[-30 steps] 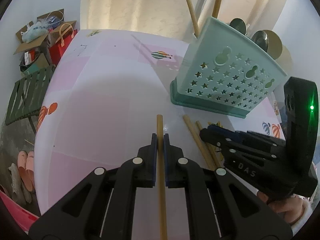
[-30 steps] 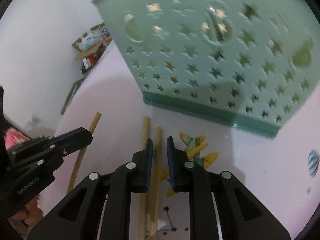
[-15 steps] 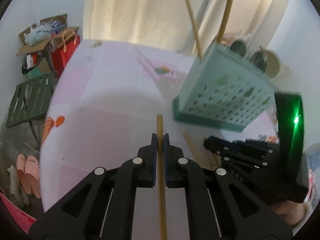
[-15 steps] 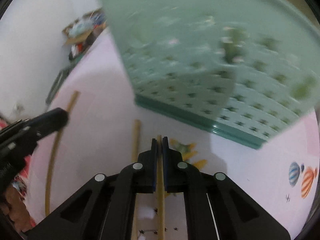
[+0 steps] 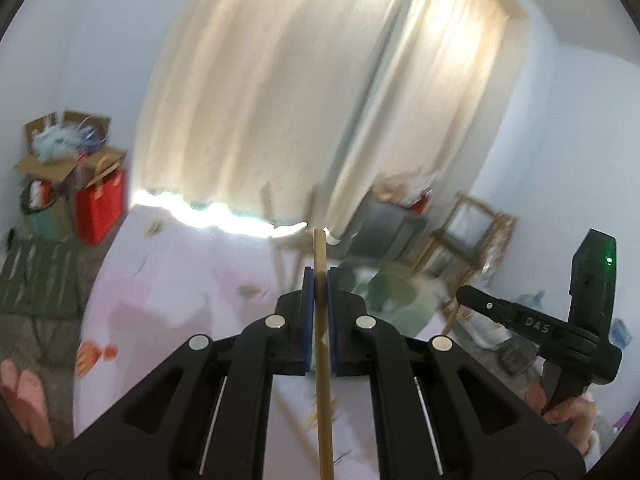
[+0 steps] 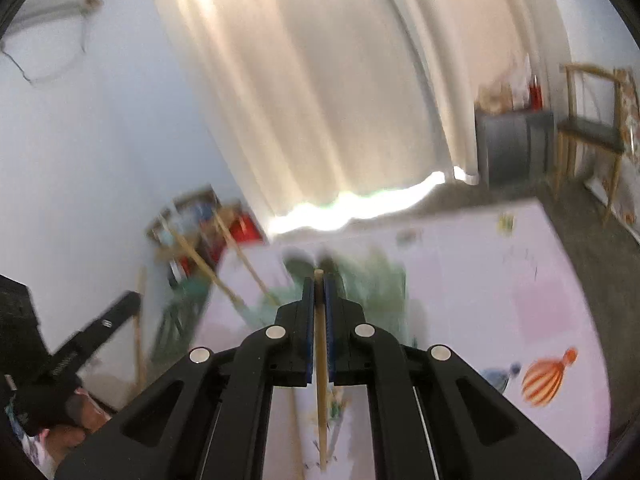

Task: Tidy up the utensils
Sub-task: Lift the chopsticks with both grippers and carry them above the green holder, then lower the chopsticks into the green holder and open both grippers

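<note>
Chopsticks are up off the table, one in each claw. The left gripper [image 5: 320,280] is clenched on a chopstick [image 5: 323,380], which runs back between its arms and pokes a little past the blue pads toward the far side of the room. The right gripper [image 6: 319,284] is clamped the same way on a second chopstick [image 6: 321,384], whose tip barely clears the pads.

Beyond and below them, badly smeared by blur, is the green utensil holder [image 6: 380,292] on the pink patterned tablecloth [image 6: 540,300]. In the right wrist view two chopsticks [image 6: 196,260] already stand slanting out of its left end, so part of the sorting looks done. At least one more pale stick [image 6: 139,332] seems to show at the left near the other gripper, but I cannot tell whether it lies on the table or is the held one seen from the side.

My reading is that the task is midway: both held sticks are picked up but not yet dropped in, and the next step would be to carry them over the holder and let go. Whether other utensils remain loose on the table is not clear.

Around this, cream curtains [image 5: 280,100] hang at the far wall, a red bag [image 5: 100,204] and boxes sit far left, and a chair [image 6: 592,136] stands far right.
</note>
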